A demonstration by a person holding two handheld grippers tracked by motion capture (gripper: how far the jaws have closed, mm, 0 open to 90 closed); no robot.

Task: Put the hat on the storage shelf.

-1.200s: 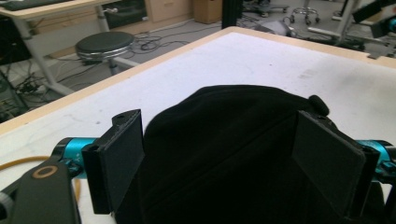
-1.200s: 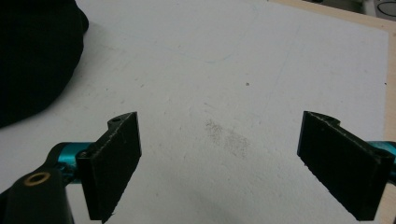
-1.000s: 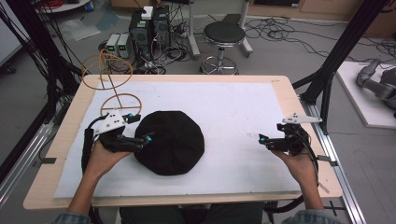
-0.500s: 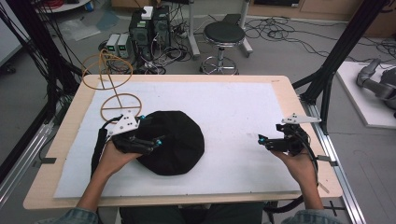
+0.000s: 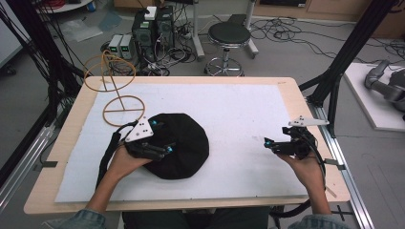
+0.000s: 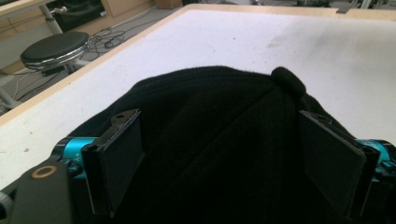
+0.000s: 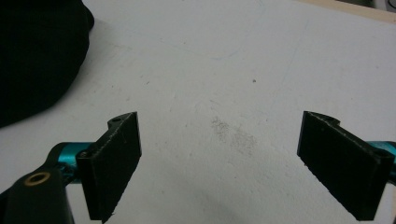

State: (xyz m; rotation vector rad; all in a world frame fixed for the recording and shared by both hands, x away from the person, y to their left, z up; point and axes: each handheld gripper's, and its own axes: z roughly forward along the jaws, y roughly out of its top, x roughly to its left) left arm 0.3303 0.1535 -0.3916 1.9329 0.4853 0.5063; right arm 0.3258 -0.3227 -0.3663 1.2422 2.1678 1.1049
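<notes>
A: Your left claw (image 5: 165, 150): black body, teal fittings at the jaw roots, grey three-cornered plate on top, thick black cable looping back.

B: Your right claw (image 5: 268, 143) matches; flat black pads (image 7: 116, 158), brass-ringed screw hole. Your sleeves (image 5: 79, 220): blue denim.

Even, bright overhead light, soft shadows; the black hat (image 6: 219, 149) shows almost no detail, perhaps underexposed.

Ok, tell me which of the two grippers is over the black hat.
The left gripper: its open jaws straddle the black hat. The right gripper, also open, sits apart over bare white table.
</notes>
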